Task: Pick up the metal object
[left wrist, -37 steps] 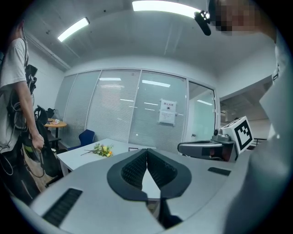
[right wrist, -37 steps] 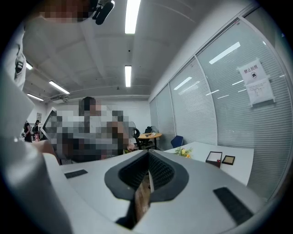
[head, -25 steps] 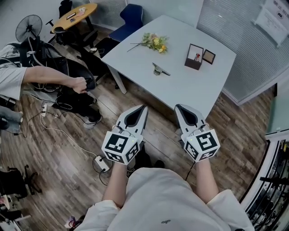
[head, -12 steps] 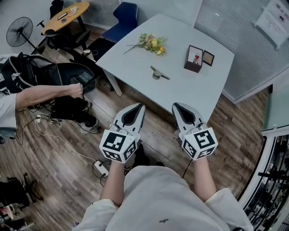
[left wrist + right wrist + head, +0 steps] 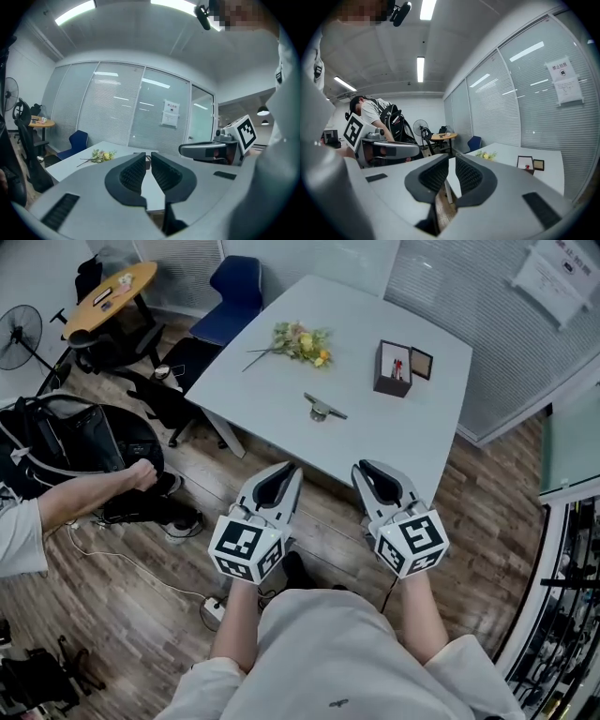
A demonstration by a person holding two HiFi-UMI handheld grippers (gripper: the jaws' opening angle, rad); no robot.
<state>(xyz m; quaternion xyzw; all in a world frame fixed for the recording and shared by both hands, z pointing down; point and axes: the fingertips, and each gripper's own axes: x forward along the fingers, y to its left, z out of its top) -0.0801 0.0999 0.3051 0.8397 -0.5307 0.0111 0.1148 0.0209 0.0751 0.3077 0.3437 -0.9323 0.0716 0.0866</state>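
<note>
**Position.** The metal object [image 5: 323,410] lies flat near the middle of the counter [image 5: 398,442], somewhat toward its near-left edge and clear of everything else. It is a small rounded body with a thin arm pointing toward the right edge. Nothing touches it.

**Jaws.** The left gripper [image 5: 292,467] has its jaws together with nothing between them. The right gripper [image 5: 362,468] has its jaws a little apart; they have just been opening and are empty, with only counter and floor showing in the gap. Both grippers are held roughly level at the near edge, well apart from the object.

**Step in hand.** In my judgement this is the reach, not yet the grasp.
- The right gripper appears to be the working one.
- It should open wider before it arrives, not over the object.
- The piece sits low, so the jaw tips will need to dip close to the counter surface.
- The jaws should straddle the rounded body rather than the thin arm, which looks likely to pivot or slip.
- They should close squarely, and the lift should go straight up.
- The left gripper is best kept back — it has no evident part here.

**Containers.** No open vessel is seen. A dark boxed frame [image 5: 394,368] stands upright near the right edge, with a smaller frame [image 5: 422,363] touching or just beside it. A small red-and-white item shows inside the dark frame — too small to identify. A bunch of flowers [image 5: 300,340] lies loose toward the far-left edge, in no container.
</note>
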